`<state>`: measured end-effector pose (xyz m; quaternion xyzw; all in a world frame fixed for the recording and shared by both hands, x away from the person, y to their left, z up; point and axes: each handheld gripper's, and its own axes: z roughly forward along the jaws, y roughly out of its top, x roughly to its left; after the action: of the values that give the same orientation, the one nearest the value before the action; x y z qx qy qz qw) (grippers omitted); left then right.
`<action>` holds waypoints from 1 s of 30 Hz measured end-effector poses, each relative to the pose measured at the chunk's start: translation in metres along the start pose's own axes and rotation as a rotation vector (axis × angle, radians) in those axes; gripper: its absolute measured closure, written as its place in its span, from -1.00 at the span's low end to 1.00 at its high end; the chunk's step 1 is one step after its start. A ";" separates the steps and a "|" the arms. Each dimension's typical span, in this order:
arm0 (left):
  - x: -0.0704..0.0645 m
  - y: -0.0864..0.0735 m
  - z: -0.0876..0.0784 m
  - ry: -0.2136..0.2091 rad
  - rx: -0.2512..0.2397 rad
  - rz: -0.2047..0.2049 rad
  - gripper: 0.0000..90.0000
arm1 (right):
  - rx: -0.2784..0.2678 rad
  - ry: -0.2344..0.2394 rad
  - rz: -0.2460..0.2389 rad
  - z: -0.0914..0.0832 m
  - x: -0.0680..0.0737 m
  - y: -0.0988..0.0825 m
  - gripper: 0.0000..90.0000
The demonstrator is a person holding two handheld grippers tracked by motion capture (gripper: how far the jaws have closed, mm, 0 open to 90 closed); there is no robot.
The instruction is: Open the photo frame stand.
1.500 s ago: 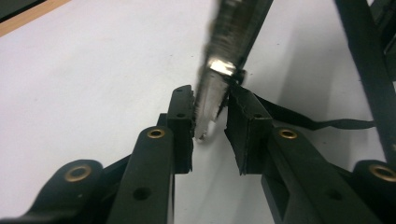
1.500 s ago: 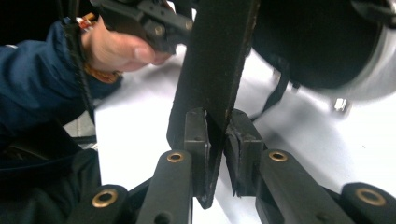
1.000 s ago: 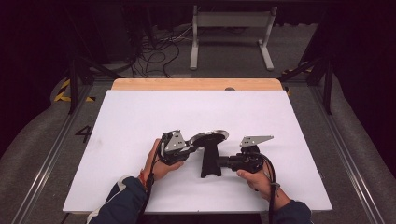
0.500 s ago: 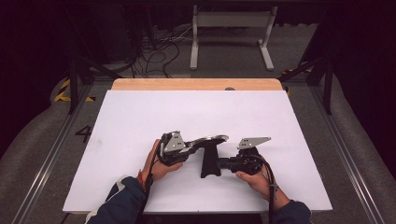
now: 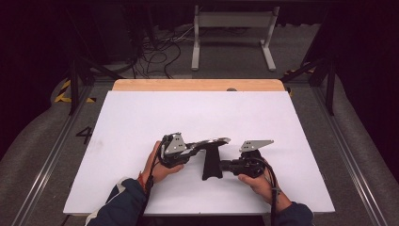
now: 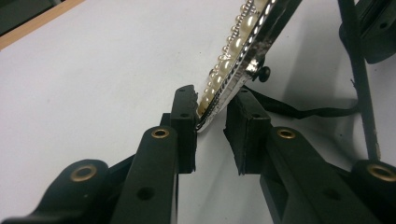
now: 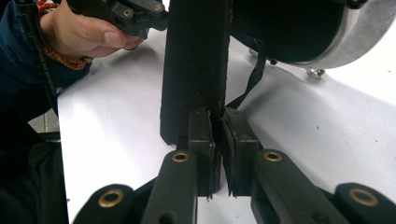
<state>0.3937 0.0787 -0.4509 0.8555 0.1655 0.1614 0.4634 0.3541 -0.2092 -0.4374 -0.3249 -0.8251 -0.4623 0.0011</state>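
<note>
Two sleeved forearms come in from the bottom edge of the high view, each hand on a gripper, both low over the white table sheet [image 5: 141, 122]. Left gripper [image 5: 192, 149] sits in the left hand [image 5: 157, 165], pointing right. Right gripper [image 5: 225, 165] sits in the right hand [image 5: 256, 181], pointing left. A grey three-cornered plate tops each one.

Between them is a picture frame: oval, with a pearl-beaded silver rim [image 6: 233, 60] and a black back stand [image 5: 211, 162]. In the high view the frame [image 5: 214, 141] is lifted off the sheet and lies near flat, edge-on to the camera. The stand hangs down from it towards the sheet.

Left gripper view: jaws close around the frame's rim edge. The rim corner lies against the left pad and the right pad sits just beside it. A small gap shows on that side, so a full clamp can't be confirmed; it looks like a light hold on the rim. A thin black ribbon [image 6: 299, 111] runs from the frame back to the stand.

Right gripper view: jaws nearly together, pinching the lower edge of the black stand [image 7: 196, 65]. The frame's dark back [image 7: 289, 28] and silver edge sit up right. The left hand [image 7: 79, 32] with its gripper shows behind.

Farther off: wooden table edge [image 5: 197, 84], then floor cables [image 5: 160, 52] and a white metal stand [image 5: 233, 28]
</note>
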 end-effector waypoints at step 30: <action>0.003 -0.003 0.003 -0.014 0.023 -0.007 0.67 | -0.138 -0.194 -0.139 -0.025 0.048 0.012 1.00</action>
<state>0.3973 0.0790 -0.4546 0.8612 0.1673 0.1520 0.4553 0.3151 -0.1982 -0.3997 -0.3095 -0.8080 -0.4834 -0.1329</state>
